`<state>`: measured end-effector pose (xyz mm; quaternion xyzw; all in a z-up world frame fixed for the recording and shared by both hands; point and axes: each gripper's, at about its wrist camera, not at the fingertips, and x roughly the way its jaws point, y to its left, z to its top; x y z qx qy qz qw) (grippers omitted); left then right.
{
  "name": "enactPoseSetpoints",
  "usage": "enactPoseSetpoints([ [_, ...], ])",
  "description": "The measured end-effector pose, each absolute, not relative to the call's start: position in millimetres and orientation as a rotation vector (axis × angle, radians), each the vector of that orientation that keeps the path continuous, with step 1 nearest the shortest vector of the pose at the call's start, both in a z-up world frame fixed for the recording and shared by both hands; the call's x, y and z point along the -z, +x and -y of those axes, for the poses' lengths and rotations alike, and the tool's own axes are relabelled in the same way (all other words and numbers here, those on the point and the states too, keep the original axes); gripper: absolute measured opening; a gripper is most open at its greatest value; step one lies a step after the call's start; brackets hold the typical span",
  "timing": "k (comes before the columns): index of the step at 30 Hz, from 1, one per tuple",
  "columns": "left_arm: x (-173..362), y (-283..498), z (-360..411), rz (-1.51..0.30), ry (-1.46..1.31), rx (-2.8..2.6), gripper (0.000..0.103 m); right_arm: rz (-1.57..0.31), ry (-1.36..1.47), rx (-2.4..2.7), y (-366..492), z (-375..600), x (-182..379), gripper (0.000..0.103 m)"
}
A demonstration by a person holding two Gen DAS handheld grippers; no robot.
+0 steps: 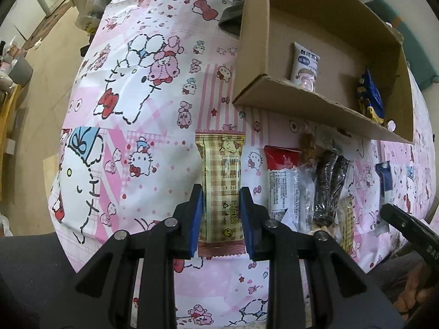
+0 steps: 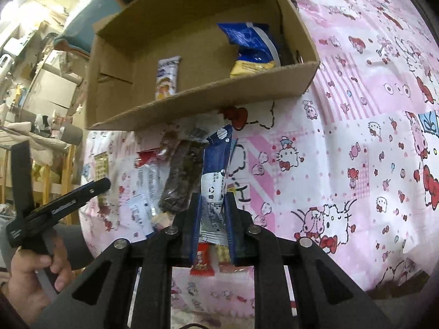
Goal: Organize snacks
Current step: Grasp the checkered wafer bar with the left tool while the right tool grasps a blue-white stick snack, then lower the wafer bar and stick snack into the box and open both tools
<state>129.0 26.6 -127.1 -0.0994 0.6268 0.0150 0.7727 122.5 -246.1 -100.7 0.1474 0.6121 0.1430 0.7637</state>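
We hold two snacks at once: our left gripper [image 1: 221,208] pinches the beige checked bar [image 1: 221,181] lying on the cartoon-print cloth [image 1: 137,109], while our right gripper [image 2: 212,219] is clamped on the blue-and-white packet [image 2: 215,175], both aimed at the cardboard box [image 2: 197,101], where two snacks already lie, likely to join them.

Between the left tool's [image 1: 221,192] blue pads lies a beige checked wafer pack [image 1: 221,186]. The right tool [image 2: 212,200] frames a navy-and-white packet [image 2: 215,170]. Beyond both, a plain brown cardboard box [image 1: 299,101] stands on a pink cartoon-print cloth [image 1: 131,115].
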Motion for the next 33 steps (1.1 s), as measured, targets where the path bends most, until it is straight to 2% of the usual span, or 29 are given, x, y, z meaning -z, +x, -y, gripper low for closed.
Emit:
enactPoseSetpoints([
  [15, 91.8, 124.0, -43.5, -1.231, -0.233, -0.067, 0.022, -1.155, 0.397, -0.414, 112.7, 239.6, 46.2, 0.018],
  [25, 26.5, 141.2, -21.0, -1.060, -0.170, 0.008, 0.022, -0.967, 0.453, -0.452, 117.8, 248.5, -1.1, 0.018],
  [33, -12.6, 173.1, -5.5, -0.975, -0.126, 0.067, 0.022, -0.948, 0.450, -0.429, 145.5, 256.3, -5.4, 0.018],
])
